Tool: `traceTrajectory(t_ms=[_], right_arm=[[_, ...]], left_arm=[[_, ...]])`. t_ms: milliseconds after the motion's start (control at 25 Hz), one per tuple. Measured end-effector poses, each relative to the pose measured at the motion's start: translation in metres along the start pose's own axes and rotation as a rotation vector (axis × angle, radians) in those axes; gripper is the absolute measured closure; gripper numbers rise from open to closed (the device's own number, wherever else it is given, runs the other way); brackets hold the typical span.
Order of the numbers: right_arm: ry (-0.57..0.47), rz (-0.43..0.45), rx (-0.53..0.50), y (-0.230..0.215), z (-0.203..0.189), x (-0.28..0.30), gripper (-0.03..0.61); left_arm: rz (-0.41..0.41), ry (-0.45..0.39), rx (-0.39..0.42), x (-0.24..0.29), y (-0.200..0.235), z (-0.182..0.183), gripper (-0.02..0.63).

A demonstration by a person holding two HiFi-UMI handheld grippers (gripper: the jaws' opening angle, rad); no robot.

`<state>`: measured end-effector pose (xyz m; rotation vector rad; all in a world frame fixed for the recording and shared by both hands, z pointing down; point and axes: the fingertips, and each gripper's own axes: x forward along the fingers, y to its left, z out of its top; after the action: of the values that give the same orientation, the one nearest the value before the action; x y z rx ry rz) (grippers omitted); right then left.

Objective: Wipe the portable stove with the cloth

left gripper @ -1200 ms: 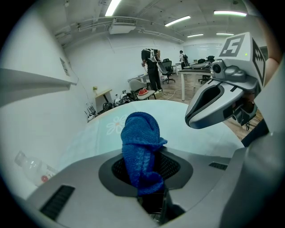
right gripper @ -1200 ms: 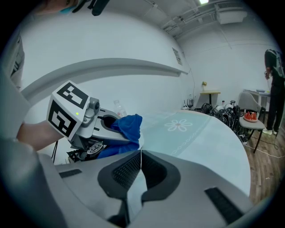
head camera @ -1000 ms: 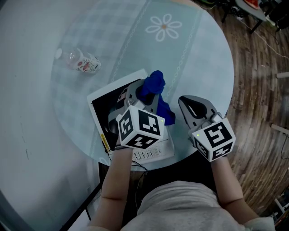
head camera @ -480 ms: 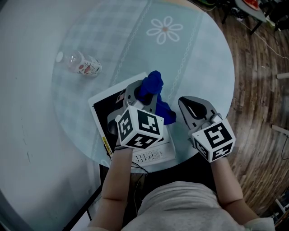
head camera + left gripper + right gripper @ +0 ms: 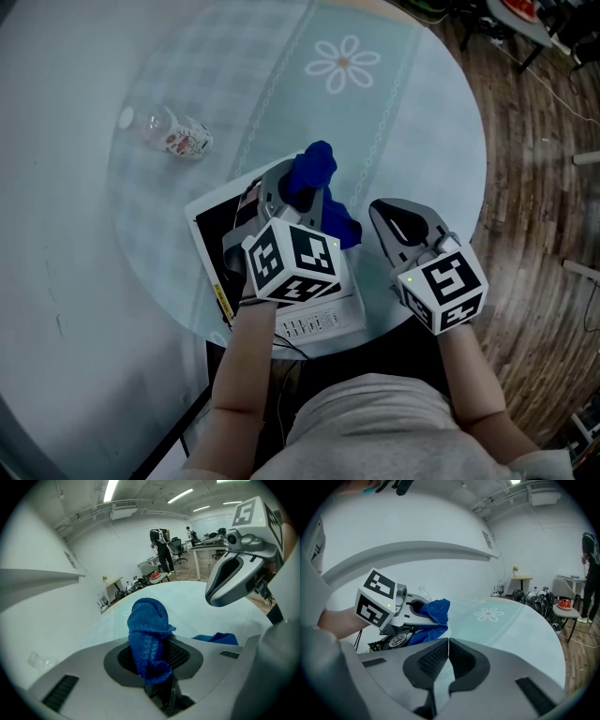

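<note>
Cloth creeps along the stove, and the wipe is under way

The portable stove (image 5: 214,232) sits at the near edge of the round table (image 5: 412,122), and the blue cloth (image 5: 312,171) is bunched over its far right corner, one tail trailing off toward the right. Over the last second the bunch has edged only slightly further from the person, so this looks like a short stroke with most of the black top still to cover. The left gripper (image 5: 298,195) has its jaws clamped on the cloth, a fold standing up between them. The right gripper (image 5: 398,220) hangs just beside the stove, jaws pressed together on nothing, and hasn't budged. A small bottle (image 5: 176,133) lies well apart on its side.
</note>
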<state>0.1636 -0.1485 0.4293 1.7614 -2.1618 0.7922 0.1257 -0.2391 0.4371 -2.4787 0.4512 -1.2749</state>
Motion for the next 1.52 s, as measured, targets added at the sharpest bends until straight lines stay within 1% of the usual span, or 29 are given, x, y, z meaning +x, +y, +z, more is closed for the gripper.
traceTrajectory(t_ms=[120,280,360,440,600,680,840,1040,1280,1520], right_arm=[[-0.002,0.003,-0.002,0.001,0.001,-0.001,0.555],[-0.024,0.011,-0.001,0.000,0.007,-0.005,0.555],[-0.044,0.024,0.015,-0.001,0.011,-0.007,0.557],[-0.060,0.034,0.021,0.002,0.015,-0.008,0.557],[-0.079,0.052,-0.016,0.004,0.029,-0.018,0.557],[-0.087,0.060,-0.029,0.005,0.037,-0.025,0.557],[-0.108,0.074,-0.058,0.012,0.053,-0.040,0.557],[-0.144,0.136,-0.114,0.027,0.076,-0.048,0.557],[-0.193,0.216,-0.179,0.057,0.104,-0.060,0.557],[-0.238,0.303,-0.191,0.087,0.119,-0.075,0.557]], left_arm=[[0.013,-0.006,-0.010,0.000,0.002,0.001,0.505],[0.024,-0.051,-0.055,-0.004,0.007,0.008,0.506],[0.028,-0.074,-0.078,-0.009,0.010,0.011,0.506],[0.031,-0.079,-0.084,-0.017,0.013,0.011,0.506],[0.053,-0.114,-0.110,-0.036,0.015,0.020,0.506],[0.050,-0.154,-0.155,-0.048,0.016,0.027,0.506],[0.012,-0.268,-0.287,-0.078,0.023,0.039,0.506],[0.034,-0.404,-0.418,-0.117,0.041,0.050,0.506],[0.041,-0.520,-0.528,-0.163,0.047,0.052,0.506],[0.046,-0.677,-0.634,-0.215,0.044,0.057,0.506]])
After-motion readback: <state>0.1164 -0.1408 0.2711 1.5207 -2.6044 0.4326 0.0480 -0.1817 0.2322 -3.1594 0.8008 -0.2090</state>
